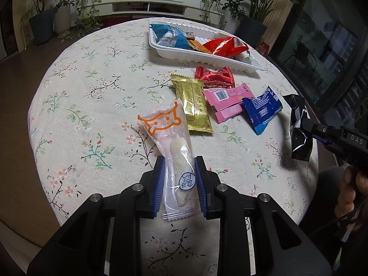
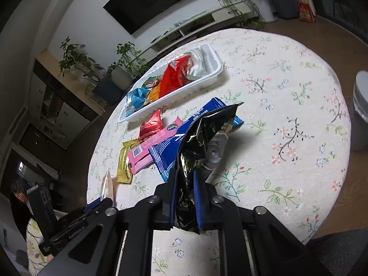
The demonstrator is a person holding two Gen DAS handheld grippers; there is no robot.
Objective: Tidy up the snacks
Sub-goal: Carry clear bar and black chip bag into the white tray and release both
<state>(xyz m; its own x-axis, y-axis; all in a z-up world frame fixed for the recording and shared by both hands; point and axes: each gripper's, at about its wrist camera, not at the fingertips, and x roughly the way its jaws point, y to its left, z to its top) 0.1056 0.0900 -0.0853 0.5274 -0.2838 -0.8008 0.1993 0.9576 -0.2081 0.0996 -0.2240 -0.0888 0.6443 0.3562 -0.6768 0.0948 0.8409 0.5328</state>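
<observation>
My left gripper (image 1: 179,172) is shut on a clear snack packet with an orange cat outline (image 1: 171,147), held just above the floral tablecloth. My right gripper (image 2: 185,181) is shut on a crumpled black foil packet (image 2: 207,133), lifted off the table; the same black packet (image 1: 299,126) hangs at the right edge of the left wrist view. Loose on the cloth lie a gold packet (image 1: 193,105), a red packet (image 1: 215,76), a pink packet (image 1: 227,102) and a blue packet (image 1: 263,110). A white tray (image 1: 184,50) at the far side holds blue, orange and red snacks.
A silver-grey packet (image 2: 215,151) lies under the lifted black one. A white cup-like container (image 2: 361,105) stands at the table's right edge. Potted plants and a low TV shelf (image 1: 147,7) line the far wall. A person's hand (image 1: 347,191) grips the right tool.
</observation>
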